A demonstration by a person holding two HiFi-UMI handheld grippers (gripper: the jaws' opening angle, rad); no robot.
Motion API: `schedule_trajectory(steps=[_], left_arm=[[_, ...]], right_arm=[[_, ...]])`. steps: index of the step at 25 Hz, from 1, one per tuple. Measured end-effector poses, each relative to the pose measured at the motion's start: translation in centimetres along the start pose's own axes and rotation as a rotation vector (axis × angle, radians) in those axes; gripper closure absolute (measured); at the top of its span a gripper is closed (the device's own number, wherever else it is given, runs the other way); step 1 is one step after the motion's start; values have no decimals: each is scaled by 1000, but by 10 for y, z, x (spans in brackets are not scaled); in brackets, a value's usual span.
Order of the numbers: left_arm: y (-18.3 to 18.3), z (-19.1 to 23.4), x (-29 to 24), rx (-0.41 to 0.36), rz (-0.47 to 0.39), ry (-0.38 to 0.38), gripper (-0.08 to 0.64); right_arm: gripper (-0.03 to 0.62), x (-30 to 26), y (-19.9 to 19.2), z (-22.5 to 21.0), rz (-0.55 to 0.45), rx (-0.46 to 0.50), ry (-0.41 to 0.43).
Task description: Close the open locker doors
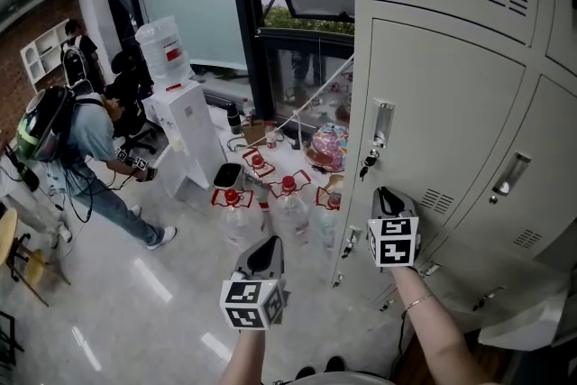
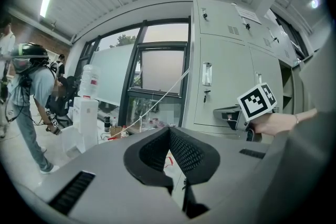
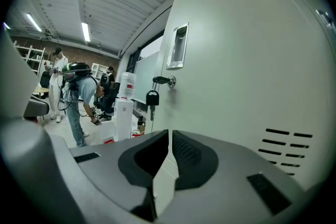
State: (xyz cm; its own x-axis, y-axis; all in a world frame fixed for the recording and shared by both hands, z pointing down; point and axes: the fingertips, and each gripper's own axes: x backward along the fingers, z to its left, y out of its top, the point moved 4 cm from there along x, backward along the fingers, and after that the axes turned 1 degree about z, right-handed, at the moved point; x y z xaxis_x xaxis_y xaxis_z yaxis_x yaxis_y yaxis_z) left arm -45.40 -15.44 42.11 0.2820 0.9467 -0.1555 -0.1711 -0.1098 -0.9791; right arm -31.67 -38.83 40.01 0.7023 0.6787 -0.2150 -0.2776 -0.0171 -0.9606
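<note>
While my right tongs (image 3: 169, 135) sit narrowed facing the locker door (image 3: 236, 60), an upright grey sheet-metal panel with louvre slots (image 3: 286, 144) and hanging key (image 3: 152, 98), left tongs (image 2: 169, 129) are closed.

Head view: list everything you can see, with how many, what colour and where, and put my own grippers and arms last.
lockers: one bank, several doors, pale grey, right half
key: one, dark, hanging from a locker door's lock
water dispenser: one, white, clear bottle on top, left of centre
water jugs: at least four, clear with red caps, on the floor beside the lockers
window: one, dark frame, behind the jugs
people: at least two, nearest in a light blue top with a backpack, far left
shelf: one, white, far left wall
left gripper: grey, black-and-white marker cube, bottom centre, shut, empty
right gripper: same colours, close to a locker door, jaws slightly apart, empty
forearms: two, bare, bottom edge
</note>
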Motion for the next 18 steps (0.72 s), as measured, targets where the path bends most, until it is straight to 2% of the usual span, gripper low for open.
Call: schedule_trajectory(steps=[10, 18], left_arm=[[-3, -15, 13, -12, 1, -87, 540], [-8, -45, 20, -26, 14, -207, 540]], right_arm=[[586, 56, -6, 21, -13, -31, 18], [600, 114, -15, 13, -18, -82, -48]])
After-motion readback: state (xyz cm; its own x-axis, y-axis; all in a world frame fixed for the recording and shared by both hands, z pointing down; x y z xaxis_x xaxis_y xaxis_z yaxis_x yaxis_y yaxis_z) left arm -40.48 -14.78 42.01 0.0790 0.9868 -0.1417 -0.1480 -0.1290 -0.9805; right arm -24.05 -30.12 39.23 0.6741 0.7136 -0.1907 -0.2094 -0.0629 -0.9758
